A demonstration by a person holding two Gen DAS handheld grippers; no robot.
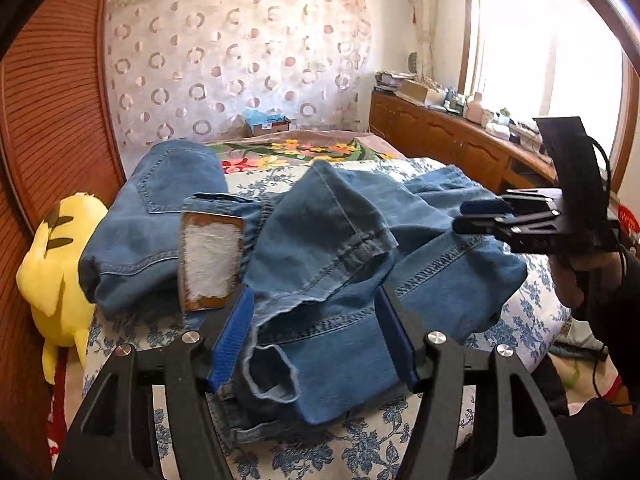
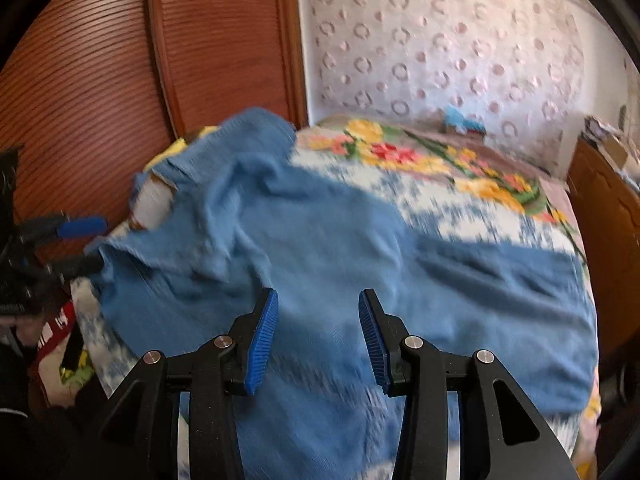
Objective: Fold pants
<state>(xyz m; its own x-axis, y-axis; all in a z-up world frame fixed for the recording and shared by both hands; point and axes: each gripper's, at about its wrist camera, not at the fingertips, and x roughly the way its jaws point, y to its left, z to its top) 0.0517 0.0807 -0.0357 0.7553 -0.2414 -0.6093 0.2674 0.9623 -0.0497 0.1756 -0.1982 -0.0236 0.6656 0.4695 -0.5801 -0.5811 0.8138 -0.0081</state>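
Observation:
Blue denim pants [image 1: 320, 248] lie crumpled on the bed, with a white-and-brown waistband label [image 1: 211, 258] showing; they also fill the blurred right wrist view [image 2: 320, 248]. My left gripper [image 1: 314, 300] is open, its blue pads on either side of a bunched leg hem. My right gripper [image 2: 318, 308] is open and empty just above the denim. It also shows from the side at the right of the left wrist view [image 1: 476, 216]. The left gripper shows at the left edge of the right wrist view [image 2: 86, 240].
The bed has a blue floral sheet [image 1: 360, 448] and a bright flowered blanket [image 1: 296, 152] further back. A yellow plush toy [image 1: 60, 264] sits at the bed's left by a wooden wardrobe [image 1: 52, 112]. A cluttered wooden cabinet [image 1: 452, 140] runs under the window.

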